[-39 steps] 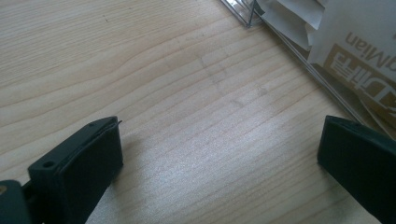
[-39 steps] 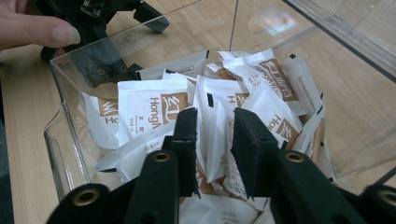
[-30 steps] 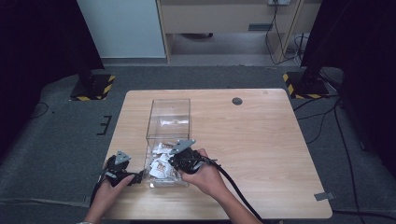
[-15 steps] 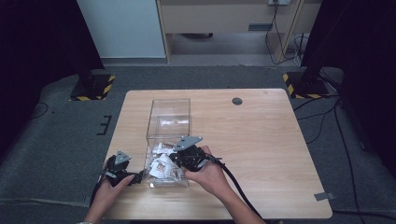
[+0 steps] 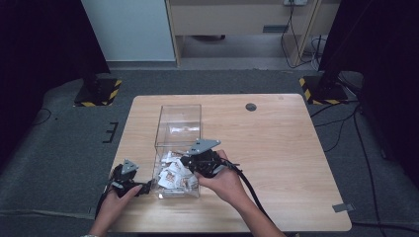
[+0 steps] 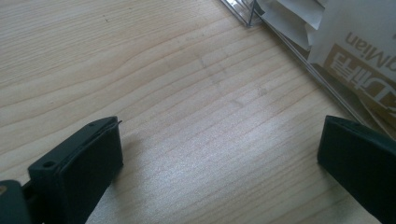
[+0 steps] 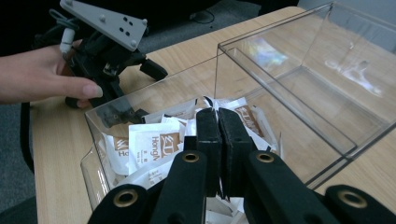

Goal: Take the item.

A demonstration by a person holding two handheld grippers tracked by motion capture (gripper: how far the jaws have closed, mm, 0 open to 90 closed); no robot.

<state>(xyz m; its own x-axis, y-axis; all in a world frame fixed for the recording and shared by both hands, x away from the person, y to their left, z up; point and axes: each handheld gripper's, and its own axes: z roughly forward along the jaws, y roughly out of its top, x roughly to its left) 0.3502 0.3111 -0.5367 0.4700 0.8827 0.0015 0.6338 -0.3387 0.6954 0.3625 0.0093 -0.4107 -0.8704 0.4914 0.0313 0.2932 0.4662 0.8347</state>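
Grey carpet and dark stands surround the wooden tabletop (image 5: 286, 148). Over the last second the right claw (image 7: 218, 122) has lifted from the packets (image 7: 154, 142) inside the clear box (image 5: 170, 145), pinched on 1 thin packet edge, likely drawing it out. Left of the box, the left claw (image 6: 219, 154) gapes empty.

The high view looks forward and down from above the person's side onto the whole light wooden table (image 5: 276, 148), from far off. The left gripper view sits very near the tabletop, facing a lower edge of the clear plastic box (image 6: 261, 21). The right gripper view looks from just above along that box (image 7: 299, 93). All three share the box's near end with its white paper sachets (image 5: 173, 175).
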